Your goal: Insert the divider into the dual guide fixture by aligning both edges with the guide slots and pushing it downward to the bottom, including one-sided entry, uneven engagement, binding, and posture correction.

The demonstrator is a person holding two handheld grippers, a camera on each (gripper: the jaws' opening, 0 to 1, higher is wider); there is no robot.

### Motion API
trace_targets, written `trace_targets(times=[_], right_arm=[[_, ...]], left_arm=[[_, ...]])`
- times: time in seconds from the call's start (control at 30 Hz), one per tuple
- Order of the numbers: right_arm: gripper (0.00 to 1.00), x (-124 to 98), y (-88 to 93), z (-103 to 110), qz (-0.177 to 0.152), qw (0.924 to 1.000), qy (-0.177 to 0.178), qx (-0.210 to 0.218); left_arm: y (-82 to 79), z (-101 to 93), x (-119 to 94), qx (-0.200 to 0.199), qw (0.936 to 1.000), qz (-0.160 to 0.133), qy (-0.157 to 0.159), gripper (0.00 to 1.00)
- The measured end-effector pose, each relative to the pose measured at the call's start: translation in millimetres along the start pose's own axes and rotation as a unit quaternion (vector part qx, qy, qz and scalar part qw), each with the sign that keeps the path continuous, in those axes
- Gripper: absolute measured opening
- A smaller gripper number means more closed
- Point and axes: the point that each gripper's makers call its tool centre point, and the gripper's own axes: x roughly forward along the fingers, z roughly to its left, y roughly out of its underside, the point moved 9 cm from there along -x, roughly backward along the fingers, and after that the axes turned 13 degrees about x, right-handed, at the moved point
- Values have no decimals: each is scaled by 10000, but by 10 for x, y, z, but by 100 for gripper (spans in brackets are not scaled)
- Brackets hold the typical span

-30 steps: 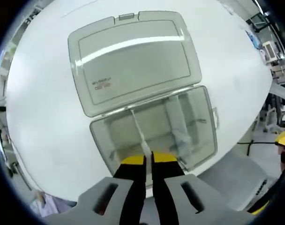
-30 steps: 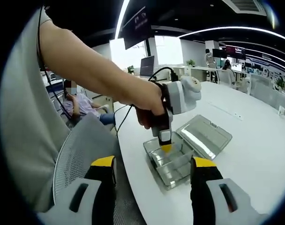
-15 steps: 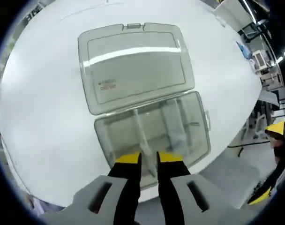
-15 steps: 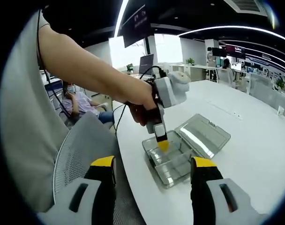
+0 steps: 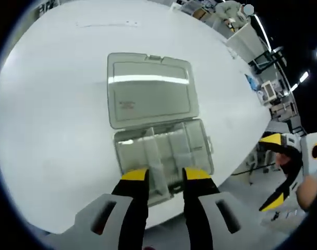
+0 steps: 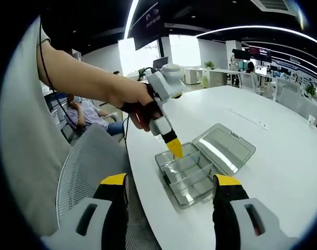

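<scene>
Two yellow-tipped jaws of the left gripper (image 5: pixel 165 176) stand apart with nothing between them, hovering just above the near wall of the clear rectangular plastic compartment box (image 5: pixel 203 156). In my judgement this open, raised posture means the divider is released and left to stand in its slots unaided.

Directly ahead of those jaws, inside the tray, stands the thin translucent plastic divider (image 5: pixel 151 154). Its long axis runs straight away from the claw, from the near wall towards the hinge, and it stands on edge. Both ends appear to meet the tray walls, but the frames are too small to confirm that both edges are fully bottomed in the guide slots. A second, wider partition lies just to the side of it, parallel.

Beyond the tray, the hinged clear lid (image 5: pixel 148 88) lies folded flat on the round white table (image 5: pixel 49 114), which keeps the tray mouth fully accessible from above.

In the right gripper view, the right gripper (image 6: pixel 171 185) is also spread wide and holds nothing, kept back off the table edge, well apart from the box (image 6: pixel 192 195). Ahead of it a person's hand (image 6: pixel 135 107) holds the left gripper (image 6: pixel 173 148) tilted, tips just above the tray. The right gripper seems held in reserve for a posture correction, should binding be found.

Farther off is a grey mesh chair back (image 6: pixel 85 166).
</scene>
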Motion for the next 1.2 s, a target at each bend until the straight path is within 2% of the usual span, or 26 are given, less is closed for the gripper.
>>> trace_targets(times=[0.3,0.43,0.47,0.5,0.63,0.67,0.73,0.93,1.03,1.13,1.2], right_arm=[[64,-14,1,-34,76,9999,130,69],[64,-45,20,-67,150,9997,202,78],[64,-62,31,-89,167,9996,214,99],[65,-73,39,-108,163,9995,229,114],[65,-129,89,-178,228,9990,338,177],[65,-147,102,-195,242,9989,351,186],[65,-181,119,-221,254,9987,392,221],[65,-272,181,-307,316,9980,494,238],[66,-329,207,-339,350,9977,540,215],[66,-379,236,-383,362,9974,583,224],[65,-409,255,-416,390,9970,627,222]], left_arm=[[81,-58,-144,104,9978,-533,383,31],[125,-130,-168,195,9940,-808,707,35],[132,-168,-172,292,9914,-947,857,35],[150,-178,-183,301,9914,-950,851,36],[166,-229,-211,497,9854,-1328,941,36],[184,-243,-230,546,9843,-1348,997,36],[192,-270,-259,724,9799,-1529,1055,37],[269,-294,-315,971,9737,-1756,1083,39],[302,-321,-344,1082,9680,-1961,1127,40],[344,-355,-356,1248,9649,-2008,1142,41],[360,-384,-371,1424,9601,-2116,1145,42]])
